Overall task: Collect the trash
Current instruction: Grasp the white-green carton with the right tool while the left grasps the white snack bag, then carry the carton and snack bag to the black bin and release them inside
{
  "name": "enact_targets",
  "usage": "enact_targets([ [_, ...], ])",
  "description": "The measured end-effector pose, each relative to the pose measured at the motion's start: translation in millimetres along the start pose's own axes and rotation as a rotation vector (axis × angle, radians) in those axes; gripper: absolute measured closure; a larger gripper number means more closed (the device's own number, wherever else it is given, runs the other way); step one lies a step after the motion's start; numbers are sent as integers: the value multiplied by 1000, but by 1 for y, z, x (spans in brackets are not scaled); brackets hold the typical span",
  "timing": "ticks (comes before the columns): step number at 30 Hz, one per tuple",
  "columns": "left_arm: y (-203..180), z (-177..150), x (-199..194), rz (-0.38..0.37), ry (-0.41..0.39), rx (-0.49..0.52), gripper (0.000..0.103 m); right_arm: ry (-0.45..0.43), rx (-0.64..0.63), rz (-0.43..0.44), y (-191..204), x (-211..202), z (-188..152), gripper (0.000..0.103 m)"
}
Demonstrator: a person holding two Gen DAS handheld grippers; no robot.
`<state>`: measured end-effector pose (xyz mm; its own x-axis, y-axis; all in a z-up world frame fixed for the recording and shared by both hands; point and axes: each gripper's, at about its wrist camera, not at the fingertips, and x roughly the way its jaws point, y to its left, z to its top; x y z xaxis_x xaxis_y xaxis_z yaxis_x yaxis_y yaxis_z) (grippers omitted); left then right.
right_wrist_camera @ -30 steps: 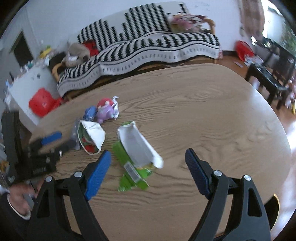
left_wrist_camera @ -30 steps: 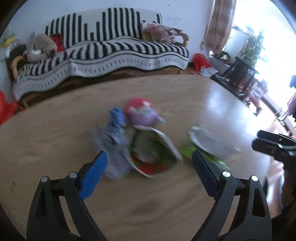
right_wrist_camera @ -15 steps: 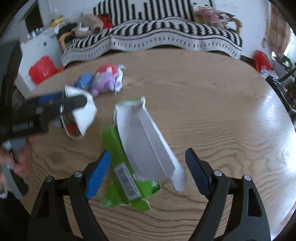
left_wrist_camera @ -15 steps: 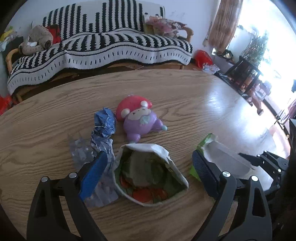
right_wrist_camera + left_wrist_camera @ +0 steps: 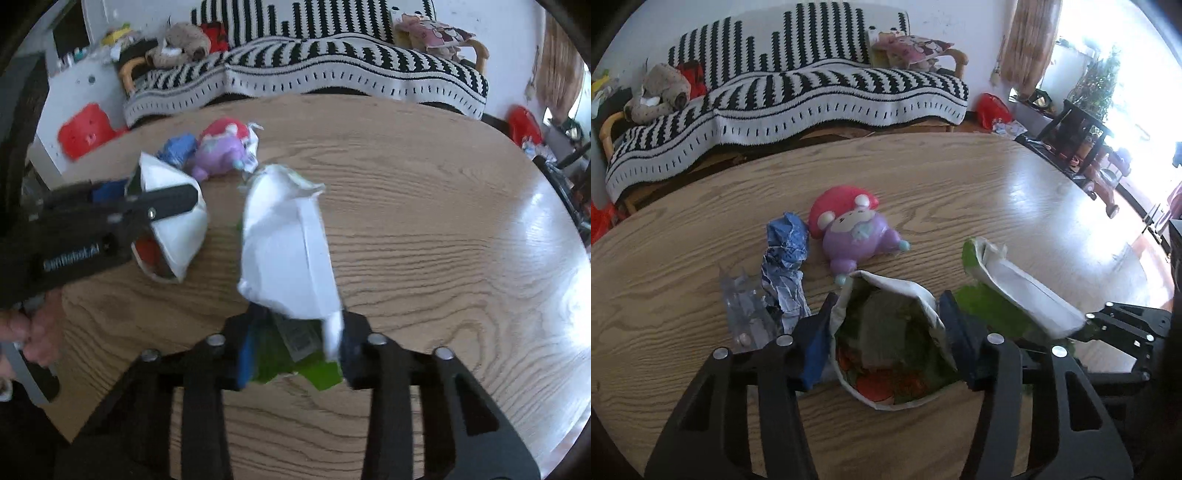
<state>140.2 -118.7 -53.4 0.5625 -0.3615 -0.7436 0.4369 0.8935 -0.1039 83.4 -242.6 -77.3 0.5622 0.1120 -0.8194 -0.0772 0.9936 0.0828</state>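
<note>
**Ana:** Foil-lined and crinkly, that's my read of the open snack bag [image 5: 890,339] sitting right between the fingers of the left gripper [image 5: 882,332]. Its jaws are closing, and the blue pads already look to be touching the bag's two sides.

**Ben:** It should weigh almost nothing and collapse under the squeeze. I'd grip across the doubled rim of the mouth, where the film is stiffest, since the smooth faces could slide out.

**Ana:** The right gripper [image 5: 295,347] is doing the same. Its jaws are closing around the lower end of the green wrapper [image 5: 291,258], whose white inside stands up and beyond the fingertips.

**Ben:** That one is also light, floppy film. Holding it low by the green end means the tall flap will wave about, so I'd expect it to sag once lifted.

**Ana:** Beyond the left fingers and to their left lie a crumpled blue wrapper [image 5: 785,262] and a clear plastic scrap [image 5: 746,314], both flat on the wooden table [image 5: 960,192].

**Ben:** The blue one is springy; pinch the thick crumple. The clear one is slippery and hard to catch by its edge.

**Ana:** Farther ahead sits a purple toy [image 5: 853,232], probably not trash.
</note>
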Motion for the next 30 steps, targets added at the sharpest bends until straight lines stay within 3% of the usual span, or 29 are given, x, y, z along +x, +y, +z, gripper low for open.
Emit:
enact_targets([
  [5,-8,3,-22,-10,-32,13,49,-48,13,-9,-3,-20,-2,80],
  [15,-46,5,-39,-61,-58,48,49,-131,68,-40,-29,-77,-22,81],
  [24,-130,-4,-41,-182,-48,118,49,-178,204,-133,-109,-137,-71,81],
  [30,-211,-18,-46,-317,-43,222,49,-202,352,-233,-186,-186,-137,81],
])
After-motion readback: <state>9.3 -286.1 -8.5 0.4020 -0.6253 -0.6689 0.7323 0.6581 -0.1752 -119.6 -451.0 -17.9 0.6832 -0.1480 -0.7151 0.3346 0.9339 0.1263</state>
